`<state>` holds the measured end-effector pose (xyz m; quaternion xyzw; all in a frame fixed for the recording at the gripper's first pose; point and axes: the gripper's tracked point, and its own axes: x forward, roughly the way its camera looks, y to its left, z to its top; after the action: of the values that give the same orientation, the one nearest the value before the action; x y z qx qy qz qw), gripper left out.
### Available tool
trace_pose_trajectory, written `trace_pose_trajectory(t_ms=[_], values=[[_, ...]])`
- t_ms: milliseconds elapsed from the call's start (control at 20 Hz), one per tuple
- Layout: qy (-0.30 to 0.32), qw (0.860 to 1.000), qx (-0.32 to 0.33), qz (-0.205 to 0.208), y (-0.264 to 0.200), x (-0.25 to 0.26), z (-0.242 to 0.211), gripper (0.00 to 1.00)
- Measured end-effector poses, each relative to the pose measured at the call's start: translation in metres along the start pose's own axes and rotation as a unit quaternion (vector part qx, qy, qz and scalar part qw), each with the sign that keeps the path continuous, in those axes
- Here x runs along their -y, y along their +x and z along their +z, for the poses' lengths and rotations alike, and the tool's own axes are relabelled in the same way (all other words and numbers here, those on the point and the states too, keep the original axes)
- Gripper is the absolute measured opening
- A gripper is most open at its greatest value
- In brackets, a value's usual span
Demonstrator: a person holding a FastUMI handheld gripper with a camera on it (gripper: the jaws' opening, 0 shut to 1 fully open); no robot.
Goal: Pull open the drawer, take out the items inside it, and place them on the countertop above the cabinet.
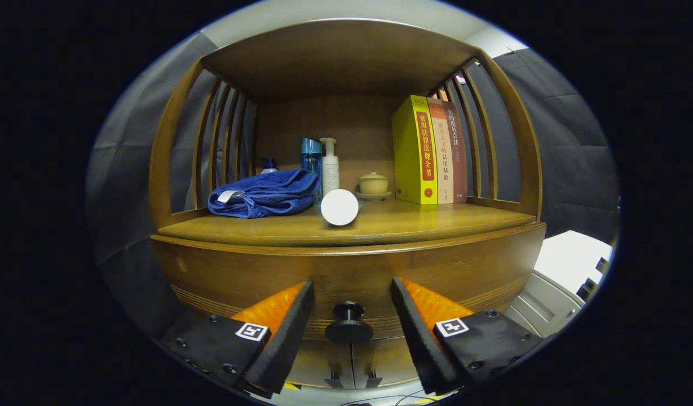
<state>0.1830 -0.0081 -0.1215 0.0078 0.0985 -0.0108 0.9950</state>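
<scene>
Two of my fingers [284, 332] stand spread, my jaws [351, 313] open around the dark drawer knob [348, 327] without touching it; the drawer [346, 276] front is closed. On the surface [278, 228] above, from the left: a folded blue towel [264, 194], a blue bottle [310, 155], a white pump bottle [330, 163], a white cylinder [339, 207] lying end-on, a lidded cup [373, 183], three upright books [431, 149].

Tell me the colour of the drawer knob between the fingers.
Black; the drawer knob shows best in the gripper view, between the open gripper fingers.
</scene>
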Motion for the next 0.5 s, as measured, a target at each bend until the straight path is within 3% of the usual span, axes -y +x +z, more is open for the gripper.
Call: trace_pose_trajectory(t_ms=[250,500], values=[[0.002,1.0,0.019,-0.014,-0.008,0.006,0.007,0.94],[0.006,0.998,0.066,-0.015,-0.068,0.004,0.078,0.95]])
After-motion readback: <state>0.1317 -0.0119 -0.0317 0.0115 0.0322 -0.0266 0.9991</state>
